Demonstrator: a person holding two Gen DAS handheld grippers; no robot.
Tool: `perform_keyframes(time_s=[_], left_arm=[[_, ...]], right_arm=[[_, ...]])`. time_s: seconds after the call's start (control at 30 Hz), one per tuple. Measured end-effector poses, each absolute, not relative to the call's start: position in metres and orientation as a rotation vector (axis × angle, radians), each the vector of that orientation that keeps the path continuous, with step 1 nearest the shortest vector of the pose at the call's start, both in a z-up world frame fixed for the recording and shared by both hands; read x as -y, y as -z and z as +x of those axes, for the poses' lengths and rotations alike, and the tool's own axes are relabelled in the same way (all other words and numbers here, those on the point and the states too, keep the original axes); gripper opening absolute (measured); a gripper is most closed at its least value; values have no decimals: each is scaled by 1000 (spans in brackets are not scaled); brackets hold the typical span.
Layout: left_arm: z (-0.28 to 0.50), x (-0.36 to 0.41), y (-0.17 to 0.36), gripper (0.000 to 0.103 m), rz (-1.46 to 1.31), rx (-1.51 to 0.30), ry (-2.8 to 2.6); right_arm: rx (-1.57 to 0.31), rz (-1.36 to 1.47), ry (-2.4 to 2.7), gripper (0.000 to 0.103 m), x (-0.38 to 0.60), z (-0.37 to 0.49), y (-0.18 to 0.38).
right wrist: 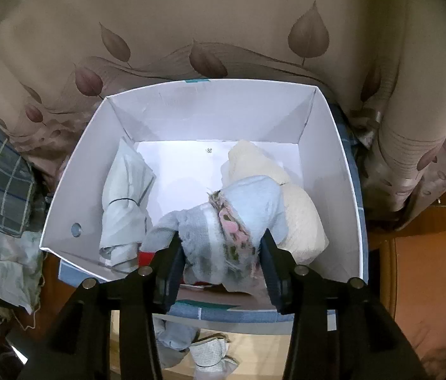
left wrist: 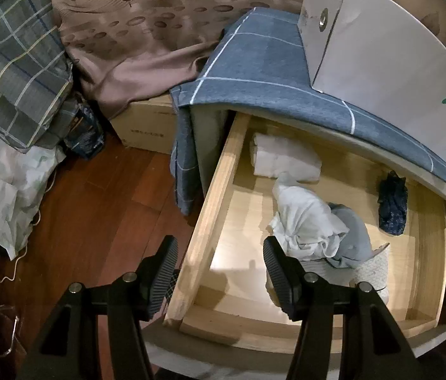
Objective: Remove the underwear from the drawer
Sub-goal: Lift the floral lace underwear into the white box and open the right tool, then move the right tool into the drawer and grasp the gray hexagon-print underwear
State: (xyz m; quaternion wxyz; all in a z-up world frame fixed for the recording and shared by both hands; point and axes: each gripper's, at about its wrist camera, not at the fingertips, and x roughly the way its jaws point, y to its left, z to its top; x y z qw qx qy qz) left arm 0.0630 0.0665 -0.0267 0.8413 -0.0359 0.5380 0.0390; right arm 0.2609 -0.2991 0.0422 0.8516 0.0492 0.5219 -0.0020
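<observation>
White cardboard box point(right wrist: 74, 171), centre of my right view: I count three garments inside, plus the grey-and-blue underwear bundle point(right wrist: 219, 221) between my right gripper point(right wrist: 221, 253) fingers; whether they pinch it I cannot tell. Left gripper point(left wrist: 221, 272) is spread wide, empty, lower centre, over the wooden drawer point(left wrist: 219, 190) holding four cloth pieces.

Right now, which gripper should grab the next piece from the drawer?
Left. The left gripper hangs open over the drawer, right beside the crumpled white garment. The right gripper is busy over the white box, a grey-and-floral garment between its jaws.
</observation>
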Motion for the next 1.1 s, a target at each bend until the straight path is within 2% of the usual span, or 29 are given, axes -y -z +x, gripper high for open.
perform_keyframes(time_s=[0.13, 0.27, 0.5, 0.73, 0.93, 1.1], left_arm=[[63, -68, 27, 57, -76, -1141, -83], [63, -68, 28, 57, -75, -1142, -83], [63, -70, 30, 57, -77, -1154, -89], [65, -65, 34, 57, -54, -1178, -86], [64, -63, 34, 57, -54, -1177, -86], [64, -63, 35, 57, -51, -1184, -83]], right_arm=[[-1105, 103, 3, 59, 300, 261, -42], [-1088, 94, -1, 65, 298, 260, -49], [-1090, 101, -55, 65, 297, 236, -68], [-1158, 44, -103, 66, 299, 186, -62], [-1250, 24, -146, 67, 297, 139, -30], [-1358, 1, -168, 67, 282, 122, 22]])
